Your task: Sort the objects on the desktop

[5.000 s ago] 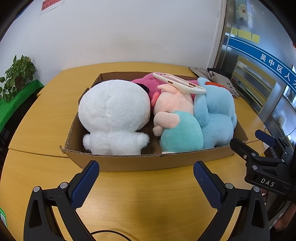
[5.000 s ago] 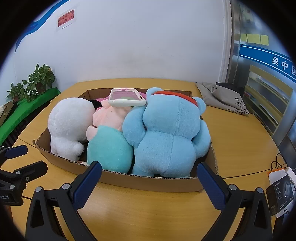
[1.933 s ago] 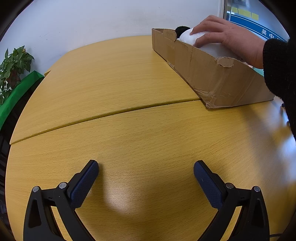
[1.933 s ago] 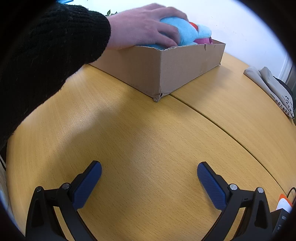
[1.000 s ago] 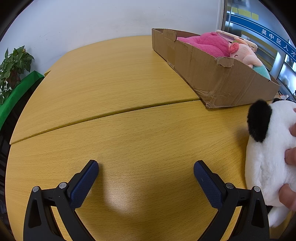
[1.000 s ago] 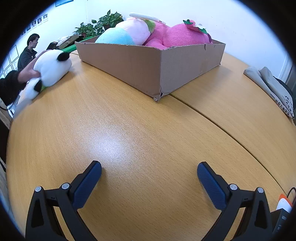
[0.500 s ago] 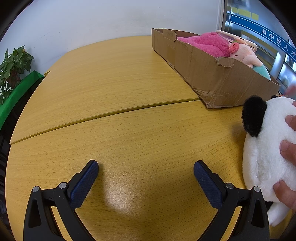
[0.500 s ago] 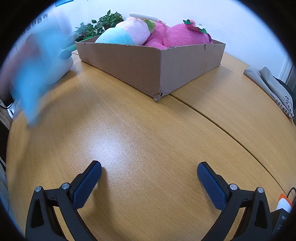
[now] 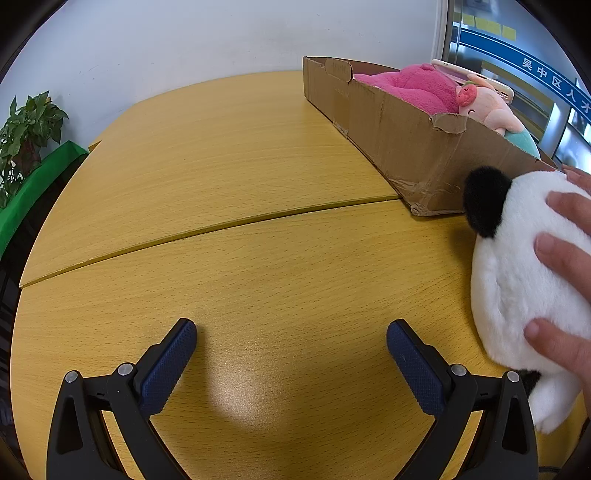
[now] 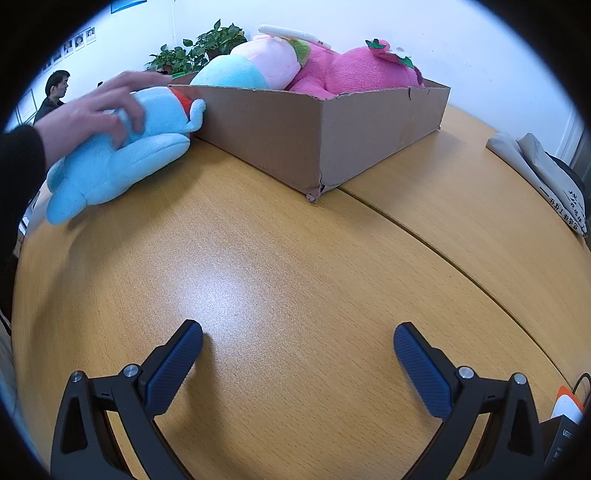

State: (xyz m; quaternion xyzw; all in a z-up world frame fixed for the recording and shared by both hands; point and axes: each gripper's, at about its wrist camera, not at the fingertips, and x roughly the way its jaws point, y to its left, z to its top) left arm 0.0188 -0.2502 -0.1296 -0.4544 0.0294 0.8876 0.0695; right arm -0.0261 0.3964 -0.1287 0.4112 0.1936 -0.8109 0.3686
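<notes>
A cardboard box [image 9: 402,133] [image 10: 332,133] stands on the wooden table. It holds a pink plush [image 10: 354,74] [image 9: 410,86], a pink-and-teal plush [image 10: 255,66] [image 9: 495,114] and a phone [image 10: 291,35] on top. A white panda plush [image 9: 517,266] lies on the table at the right under a bare hand [image 9: 565,251]. A blue plush [image 10: 122,162] lies left of the box under a hand [image 10: 99,110]. My left gripper [image 9: 291,354] and right gripper [image 10: 297,358] are open and empty, resting low over the table.
Potted plants [image 9: 22,133] [image 10: 199,48] stand beyond the table. A grey cloth bag [image 10: 546,181] lies at the right. A small boxed item [image 10: 565,424] sits at the right edge. A person [image 10: 55,92] sits far left.
Both grippers were set down facing the bare table. Bare hands lifted the panda and the blue plush out of the box and laid them on the table beside it.
</notes>
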